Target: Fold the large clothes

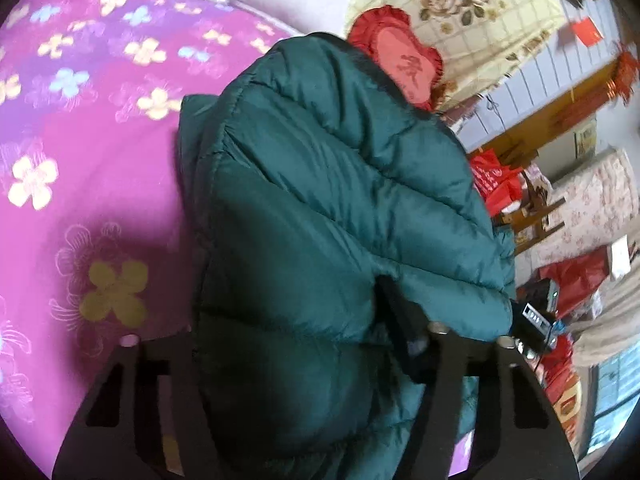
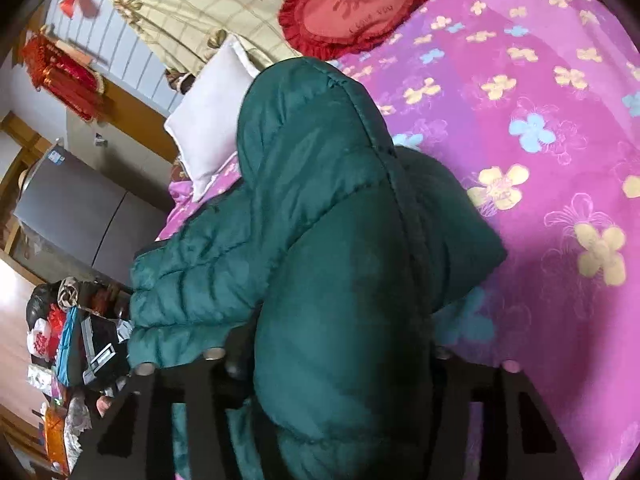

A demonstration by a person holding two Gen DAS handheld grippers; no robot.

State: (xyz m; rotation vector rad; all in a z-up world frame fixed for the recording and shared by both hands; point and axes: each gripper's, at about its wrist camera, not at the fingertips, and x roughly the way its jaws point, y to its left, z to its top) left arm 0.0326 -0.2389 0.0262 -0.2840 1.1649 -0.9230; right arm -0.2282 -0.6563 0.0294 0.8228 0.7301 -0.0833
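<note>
A dark green puffer jacket (image 1: 320, 184) lies bunched on a pink flowered bedspread (image 1: 80, 120). It fills the middle of both wrist views, shown in the right wrist view too (image 2: 328, 220). My left gripper (image 1: 296, 344) has thick jacket padding packed between its two black fingers and looks shut on it. My right gripper (image 2: 332, 356) likewise has a bulging fold of the jacket between its fingers. The fingertips of both are hidden in the fabric. A quilted sleeve (image 2: 188, 280) hangs toward the bed's edge.
A red heart-shaped cushion (image 2: 356, 4), a white pillow (image 2: 208, 120) and a cream rose-print quilt (image 2: 180, 4) sit at the head of the bed. Off the bed edge are a grey cabinet (image 2: 76, 216), red bags (image 1: 496, 184) and clutter.
</note>
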